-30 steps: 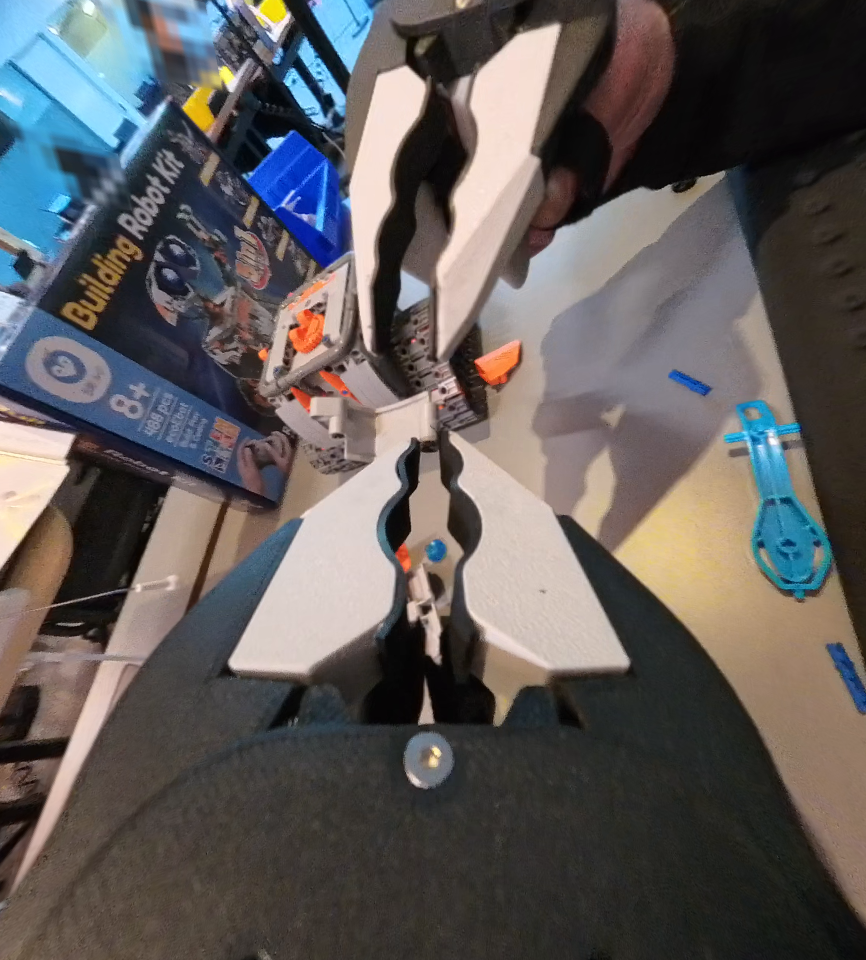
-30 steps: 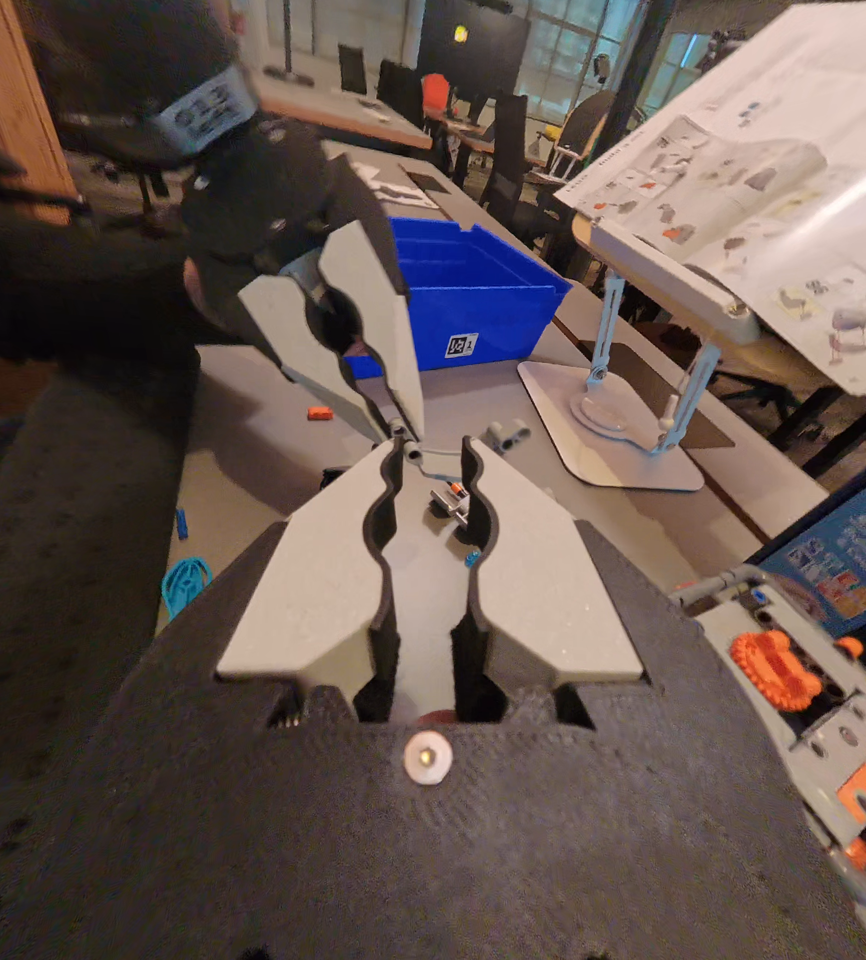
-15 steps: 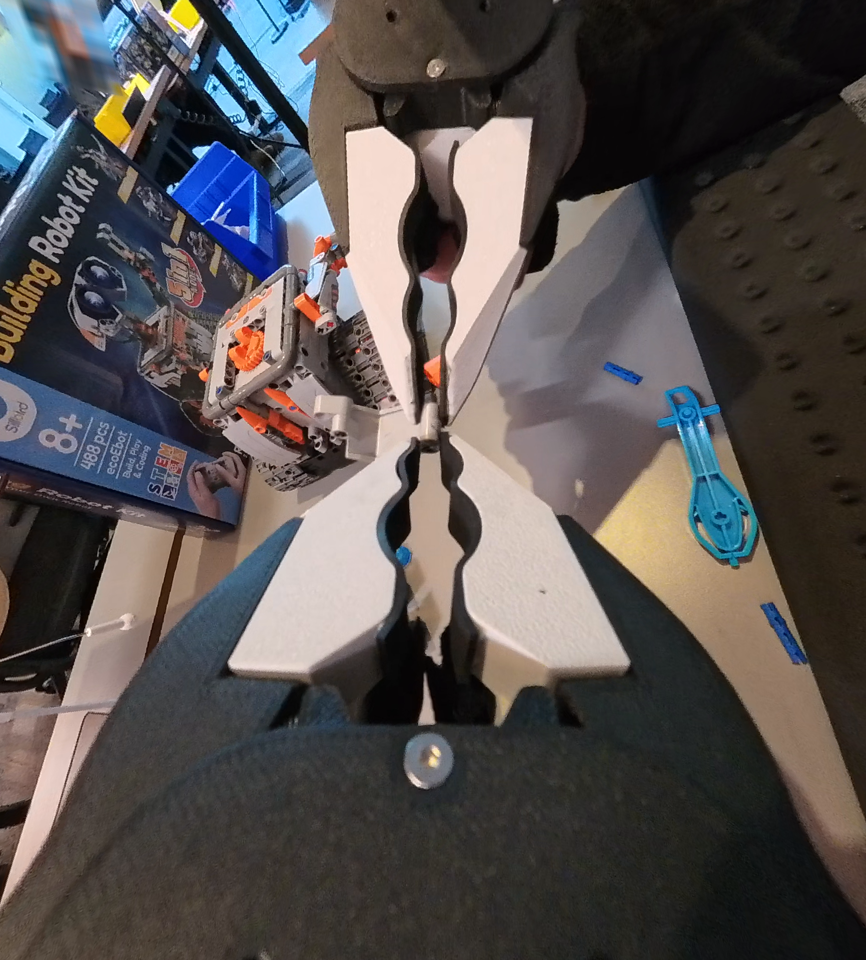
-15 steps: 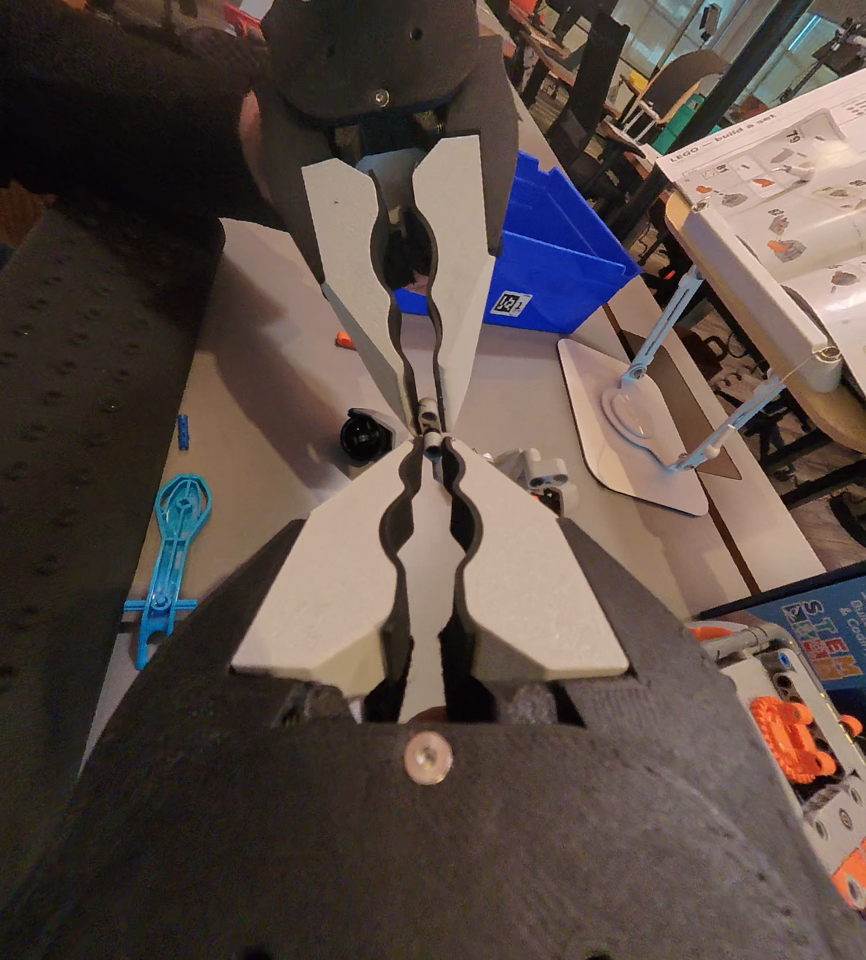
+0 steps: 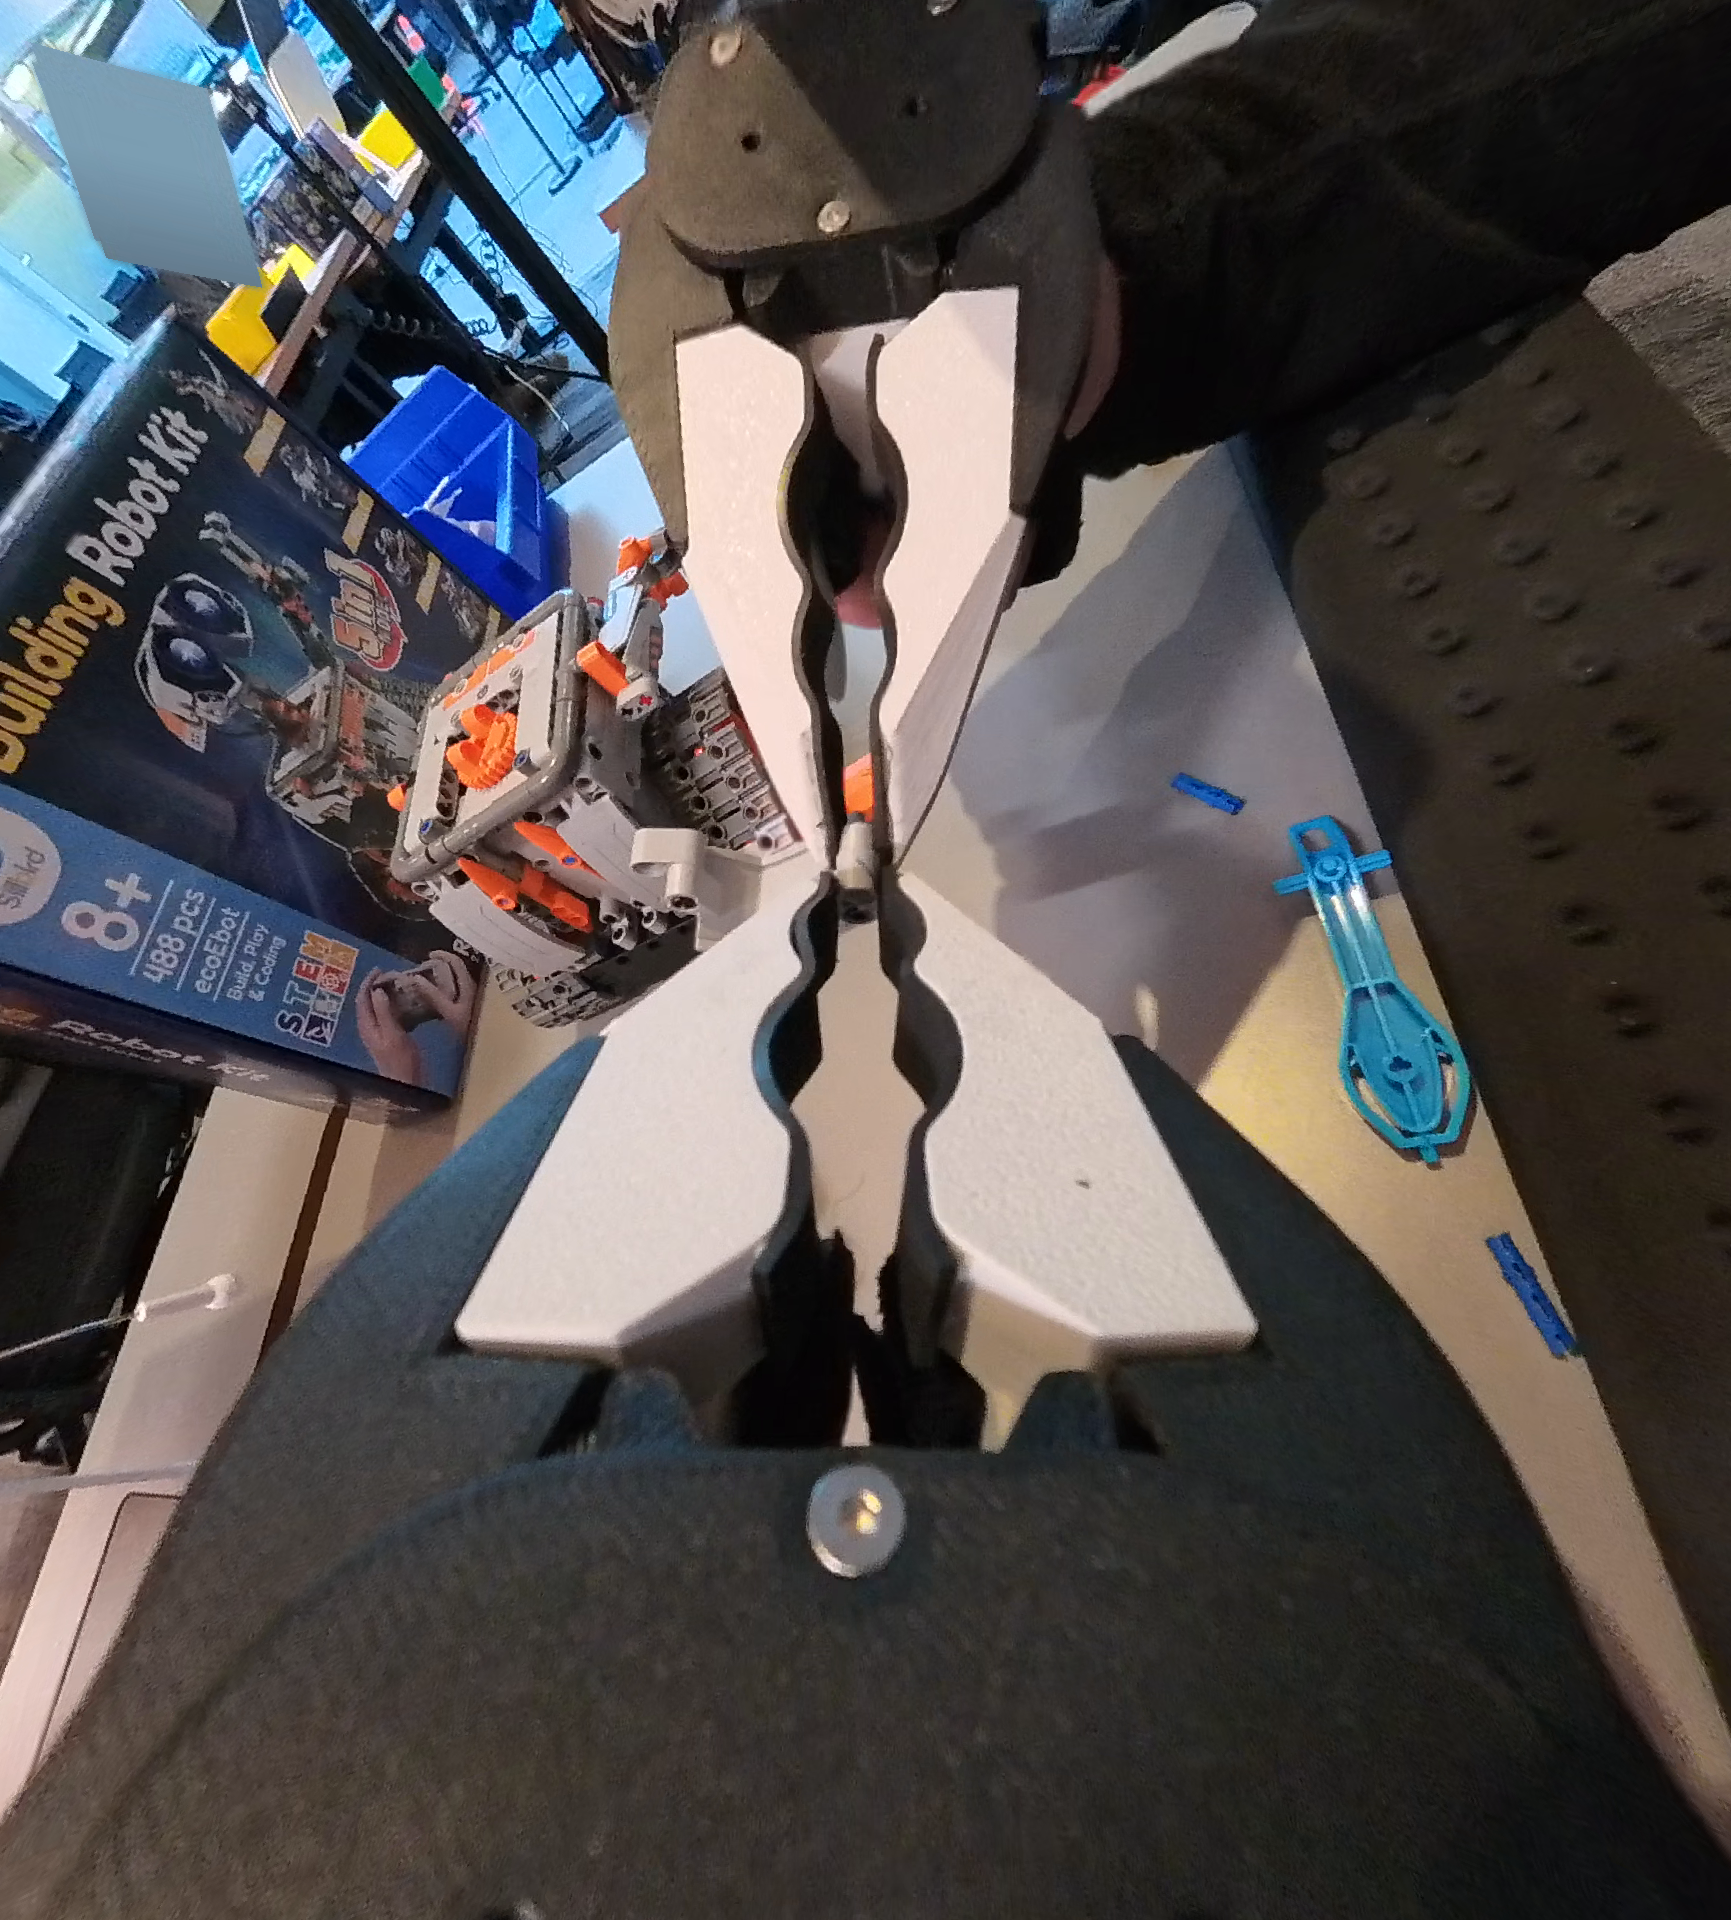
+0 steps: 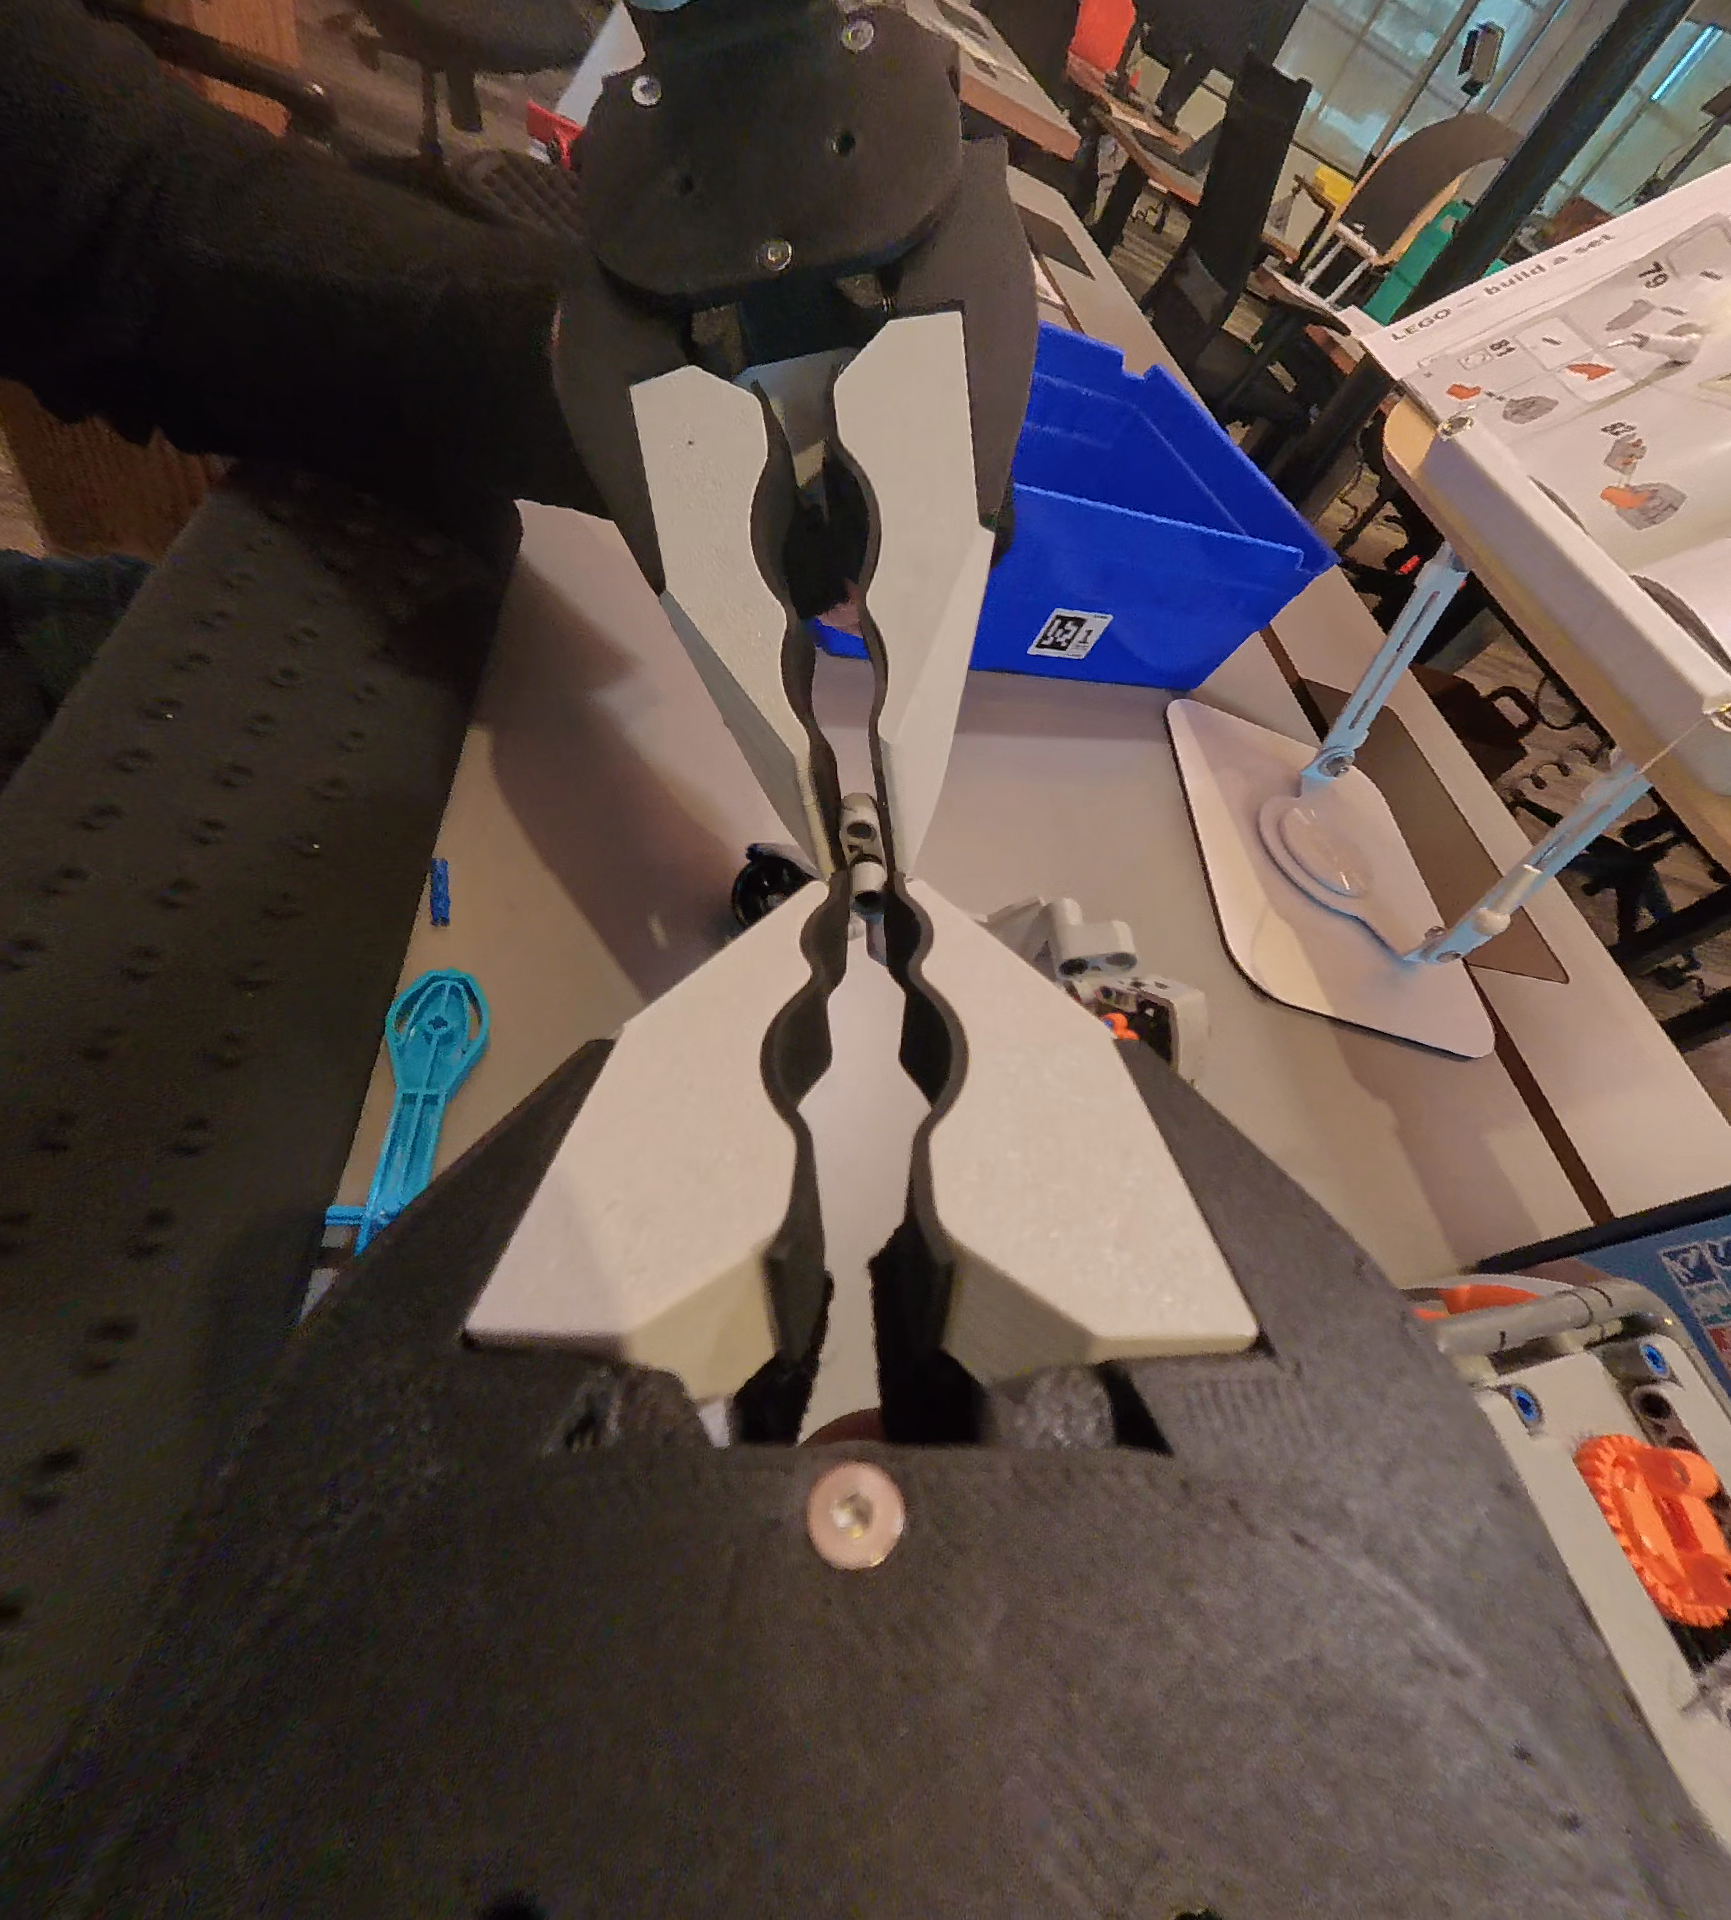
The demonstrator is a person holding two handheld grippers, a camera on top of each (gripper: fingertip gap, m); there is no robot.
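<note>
While both tools (left tool (image 5: 853, 909), right tool (image 6: 866, 902)) pinch small grey connectors (image 5: 853, 862) tip-to-tip, a blue bin (image 6: 1141, 540) stands behind.

A blue separator tool (image 5: 1386, 1023) is lying right of the left hand-held gripper (image 5: 853, 902); a boxed robot kit (image 5: 144, 727) and grey-orange model (image 5: 549, 821) are sitting left.

Counted: two grippers, left gripper (image 5: 853, 914) and right gripper (image 6: 866, 914), meeting tip to tip. One small grey connector piece (image 6: 863, 844) between the tips. One blue bin (image 6: 1141, 540). One turquoise tool (image 5: 1391, 997). One grey-and-orange brick model (image 5: 539, 821). One kit box (image 5: 165, 707). One open instruction booklet (image 6: 1650, 416) on one stand (image 6: 1360, 883). Two loose small blue strips (image 5: 1207, 793) on the counter (image 5: 1100, 727).
</note>
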